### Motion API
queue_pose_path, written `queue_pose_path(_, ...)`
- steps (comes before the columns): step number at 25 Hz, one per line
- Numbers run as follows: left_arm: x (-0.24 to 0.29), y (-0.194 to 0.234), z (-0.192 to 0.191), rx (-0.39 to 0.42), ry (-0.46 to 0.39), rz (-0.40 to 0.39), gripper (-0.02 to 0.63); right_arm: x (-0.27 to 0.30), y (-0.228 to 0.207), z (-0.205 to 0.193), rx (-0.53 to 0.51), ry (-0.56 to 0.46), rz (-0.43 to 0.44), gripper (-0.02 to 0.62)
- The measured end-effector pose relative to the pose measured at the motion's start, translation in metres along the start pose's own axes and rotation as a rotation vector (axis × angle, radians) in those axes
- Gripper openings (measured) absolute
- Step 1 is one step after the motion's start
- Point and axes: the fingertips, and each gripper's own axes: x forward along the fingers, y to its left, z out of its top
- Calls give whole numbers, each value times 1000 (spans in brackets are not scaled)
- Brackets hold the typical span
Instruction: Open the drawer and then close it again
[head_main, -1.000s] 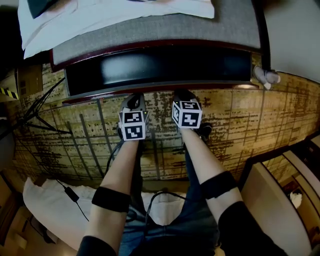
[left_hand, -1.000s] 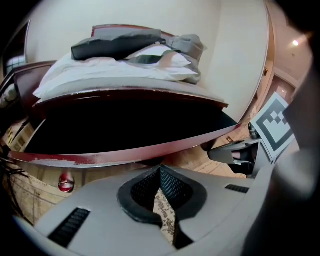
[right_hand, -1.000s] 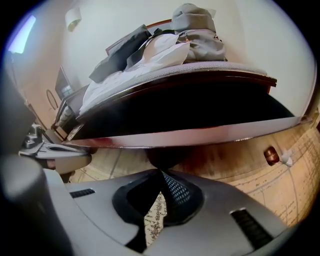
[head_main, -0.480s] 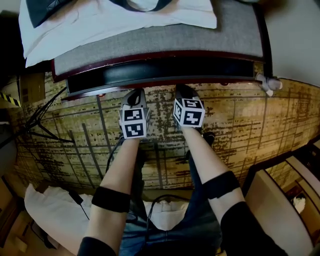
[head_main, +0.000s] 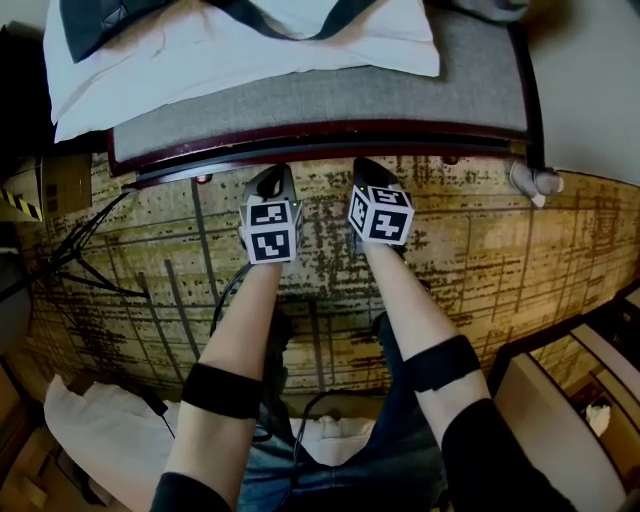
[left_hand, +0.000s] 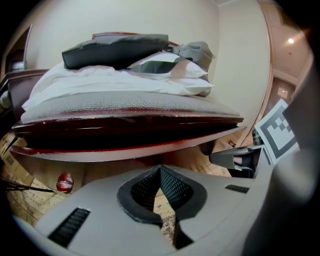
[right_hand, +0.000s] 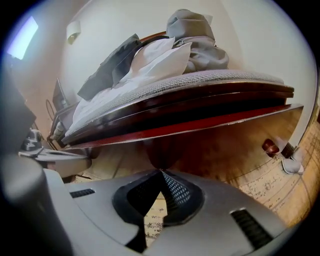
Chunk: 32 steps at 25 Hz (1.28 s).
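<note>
Since both are clenched empty, the left gripper (head_main: 270, 178) and right gripper (head_main: 366, 167) evidently serve as paired pushers against the drawer (head_main: 320, 157) front.

Probably a hotel bedroom: patterned carpet (head_main: 500, 240), white pillows (head_main: 250, 50) on a padded bench (head_main: 400, 100).

dark red drawer (head_main: 320, 150), white bedding (head_main: 240, 50), gold patterned carpet (head_main: 480, 240).

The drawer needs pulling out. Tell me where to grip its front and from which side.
Probably the top lip of the drawer front, near the middle, coming from in front. No handle shows, and a dark gap lies under the bed frame for one jaw of the tool.
</note>
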Motion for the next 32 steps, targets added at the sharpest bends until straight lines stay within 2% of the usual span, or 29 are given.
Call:
queue_pose_path(6,15,9,18,19,-30,-2,0,15,1,23,-27,-18,9,0)
queue_pose_path(9,20,16,17,33,-33,10,0,19,-1,24,-31,-18,8,0)
queue_pose_path(15,21,11,25,20,-18,-21,0,22,0,30,-31,-12,14,0)
queue_pose_path(20,11,12,30,41,-13,-23,0,19,-2,28,-83,4,25,0)
queue_pose_path(24,-20,4,36,43,-6,-13,0,-9,4,39,-90,14,21,0)
queue_pose_path(27,-62,-11,53,44,-13,-18,0,-51,12,55,-90,7,32,0)
queue_pose_path(32,-160,-25,108,28,-54,10,0,-156,38,120,-119,-41,67,0)
